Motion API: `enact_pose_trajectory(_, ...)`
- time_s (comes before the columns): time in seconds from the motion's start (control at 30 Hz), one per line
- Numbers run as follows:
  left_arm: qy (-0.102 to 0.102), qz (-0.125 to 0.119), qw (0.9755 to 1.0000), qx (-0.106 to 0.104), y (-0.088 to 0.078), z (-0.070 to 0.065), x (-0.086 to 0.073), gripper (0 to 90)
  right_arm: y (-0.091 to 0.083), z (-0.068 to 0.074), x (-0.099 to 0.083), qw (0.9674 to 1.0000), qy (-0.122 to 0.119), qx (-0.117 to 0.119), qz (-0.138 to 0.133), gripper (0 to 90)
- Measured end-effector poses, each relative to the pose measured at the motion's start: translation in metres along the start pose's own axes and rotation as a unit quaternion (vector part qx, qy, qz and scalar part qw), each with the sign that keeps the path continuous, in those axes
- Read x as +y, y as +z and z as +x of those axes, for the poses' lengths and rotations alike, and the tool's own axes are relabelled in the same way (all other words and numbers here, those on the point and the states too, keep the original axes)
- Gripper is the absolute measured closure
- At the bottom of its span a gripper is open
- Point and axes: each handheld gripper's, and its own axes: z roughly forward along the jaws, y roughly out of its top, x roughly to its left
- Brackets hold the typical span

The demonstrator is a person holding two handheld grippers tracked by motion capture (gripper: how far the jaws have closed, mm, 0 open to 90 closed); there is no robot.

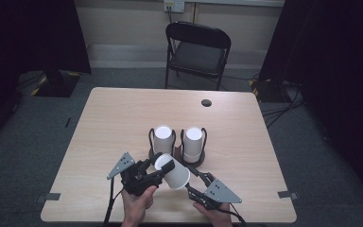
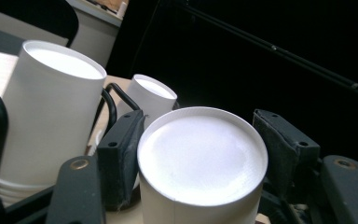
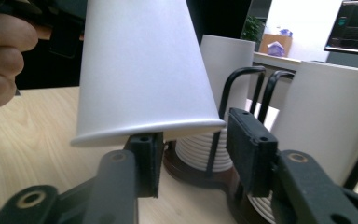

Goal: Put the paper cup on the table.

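Figure: cup handling above the near edge of the surface (image 1: 123, 109). Your left gripper (image 1: 163, 166) is clenched on the closed base end of a white paper cup (image 1: 172, 172), which hangs tilted in the air in front of two wire holders, each carrying a stack of upturned cups: the left stack (image 1: 163, 138) and the right stack (image 1: 193, 144). In the left gripper view the pads flank the held cup's base (image 2: 203, 156) on both sides. Your right gripper (image 1: 199, 183) sits at the cup's wide rim; in the right gripper view the rim (image 3: 149, 128) lies over its left pad while the right pad stands clear, so it is released, with its jaws partly drawn in. The step in hand appears to be a hand-over or a two-handed steadying of the cup. The next move probably calls for centring the rim between the right pads before closing, gently, since thin paper walls crush. Room is tight ahead, where the stacks stand just beyond the cup; both sides of the surface are open, and the near edge lies just under your hands.
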Motion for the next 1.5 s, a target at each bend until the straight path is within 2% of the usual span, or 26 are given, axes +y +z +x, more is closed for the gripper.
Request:
enact_pose_trajectory(0.2,-0.018,0.011,0.9998,-0.003,0.002,-0.003,-0.005,35.9,0.005,-0.003,0.0,0.9998,-0.013,0.005,-0.012,63.6)
enact_pose_trajectory(0.23,-0.016,0.011,0.9998,0.0,0.003,-0.004,-0.006,35.9,0.005,-0.003,0.0,0.9998,-0.014,0.009,-0.013,64.5)
enact_pose_trajectory(0.27,-0.021,0.007,0.9997,0.004,0.003,-0.004,-0.007,35.9,0.007,-0.003,0.0,0.9997,-0.018,0.009,-0.012,65.1)
enact_pose_trajectory(0.4,-0.05,0.012,0.9986,-0.009,0.004,-0.002,-0.011,35.9,0.009,-0.003,-0.001,0.9995,-0.017,0.017,-0.021,68.0)
enact_pose_trajectory(0.47,-0.05,0.012,0.9987,-0.006,0.003,-0.002,-0.011,35.9,0.01,-0.002,-0.002,0.9995,-0.019,0.017,-0.021,68.0)
enact_pose_trajectory(0.5,-0.055,0.012,0.9984,-0.01,0.003,-0.002,-0.011,35.8,0.01,-0.002,-0.002,0.9995,-0.016,0.017,-0.022,68.5)
enact_pose_trajectory(0.57,-0.051,0.008,0.9986,-0.016,-0.001,-0.003,-0.01,35.7,0.01,0.0,-0.001,0.9991,-0.012,0.019,-0.035,69.5)
enact_pose_trajectory(0.6,-0.058,0.008,0.9981,-0.02,-0.001,-0.003,-0.01,35.7,0.01,0.001,0.0,0.999,-0.012,0.019,-0.039,70.1)
enact_pose_trajectory(0.67,-0.05,0.017,0.9984,-0.022,-0.001,-0.001,-0.009,35.6,0.01,0.002,0.001,0.9986,-0.01,0.024,-0.046,72.1)
enact_pose_trajectory(0.73,-0.061,0.014,0.9977,-0.027,0.0,0.001,-0.009,35.4,0.01,0.003,0.001,0.9988,-0.013,0.023,-0.041,73.3)
enact_pose_trajectory(0.87,-0.066,0.013,0.9972,-0.032,0.003,0.003,-0.007,35.0,0.009,0.001,0.002,0.9987,-0.012,0.021,-0.045,77.0)
enact_pose_trajectory(0.93,-0.048,0.012,0.9984,-0.026,0.003,0.002,-0.007,34.7,0.008,0.0,0.003,0.9987,-0.011,0.023,-0.044,78.1)
enact_pose_trajectory(0.97,-0.052,0.009,0.9983,-0.025,0.004,0.001,-0.007,34.3,0.007,0.0,0.003,0.9988,-0.008,0.024,-0.043,78.7)
enact_pose_trajectory(1.03,-0.04,0.014,0.9989,-0.017,0.005,0.0,-0.008,32.8,0.006,-0.001,0.003,0.9985,-0.001,0.025,-0.049,81.0)
enact_pose_trajectory(1.07,-0.04,0.014,0.999,-0.017,0.005,0.001,-0.008,32.2,0.005,-0.002,0.004,0.9985,-0.003,0.022,-0.051,81.6)
enact_pose_trajectory(1.13,-0.053,0.009,0.9984,-0.017,0.005,0.003,-0.008,32.0,0.004,-0.002,0.005,0.9985,-0.003,0.021,-0.05,83.5)
enact_pose_trajectory(1.2,-0.047,0.011,0.9987,-0.015,0.006,0.003,-0.009,31.6,0.003,-0.003,0.005,0.9984,0.0,0.021,-0.053,84.1)
enact_pose_trajectory(1.27,-0.038,0.018,0.9991,-0.009,0.006,0.005,-0.009,31.0,0.002,-0.004,0.005,0.9988,0.004,0.026,-0.04,84.2)
enact_pose_trajectory(1.37,-0.028,0.011,0.9995,0.008,0.005,0.008,-0.008,31.7,0.001,-0.005,0.004,0.9993,0.007,0.026,-0.027,85.8)
enact_pose_trajectory(1.4,-0.03,0.009,0.9994,0.01,0.004,0.009,-0.007,31.6,0.001,-0.005,0.003,0.9993,0.011,0.026,-0.025,85.8)
enact_pose_trajectory(1.5,-0.011,0.014,0.9997,0.018,0.004,0.01,-0.006,31.2,0.0,-0.006,0.003,0.9995,0.012,0.026,-0.016,86.0)
